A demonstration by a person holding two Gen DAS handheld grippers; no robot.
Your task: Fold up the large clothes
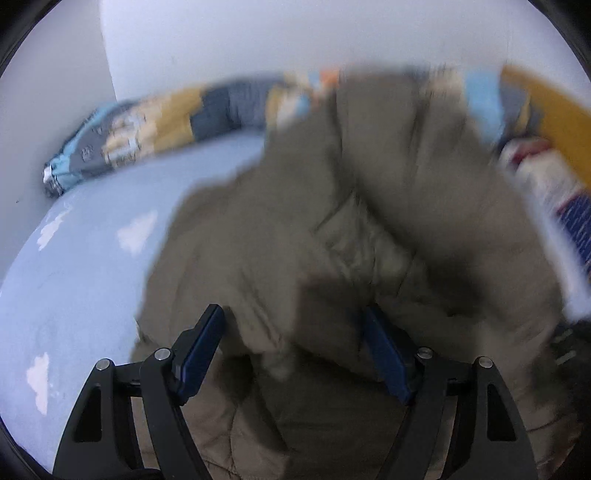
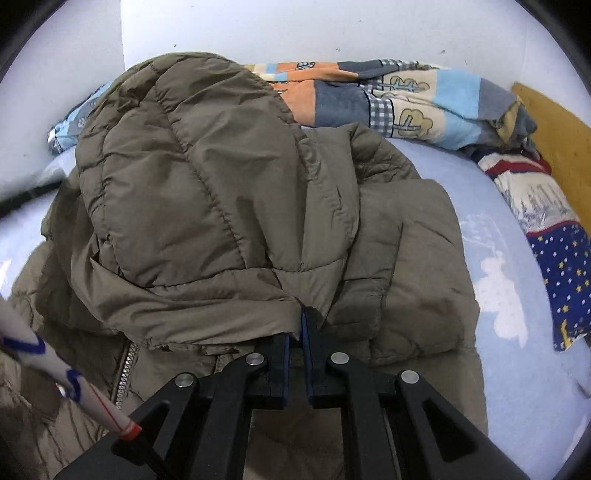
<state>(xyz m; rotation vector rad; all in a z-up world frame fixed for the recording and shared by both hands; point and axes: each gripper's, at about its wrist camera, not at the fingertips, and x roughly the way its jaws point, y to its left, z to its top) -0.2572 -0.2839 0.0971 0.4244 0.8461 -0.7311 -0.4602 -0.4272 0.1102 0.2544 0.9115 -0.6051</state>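
On a blue cloud-print bed point(image 2: 498, 206), the right gripper point(image 2: 300, 325) pinches a fold of an olive quilted jacket point(image 2: 221, 192) between fingers pressed nearly together. Its left gripper point(image 1: 293, 332) counterpart hovers over the same heaped coat, fingers spread wide and gripping nothing. Beyond, a patchwork blanket point(image 2: 406, 96) lies bunched along the white wall point(image 2: 295, 26).

Bare blue sheet point(image 2: 498, 236) lies right of the puffer jacket point(image 2: 221, 192); a patchwork blanket point(image 2: 406, 99) along the wall point(image 2: 295, 29) and a starry cloth point(image 2: 561, 258) hem it in.
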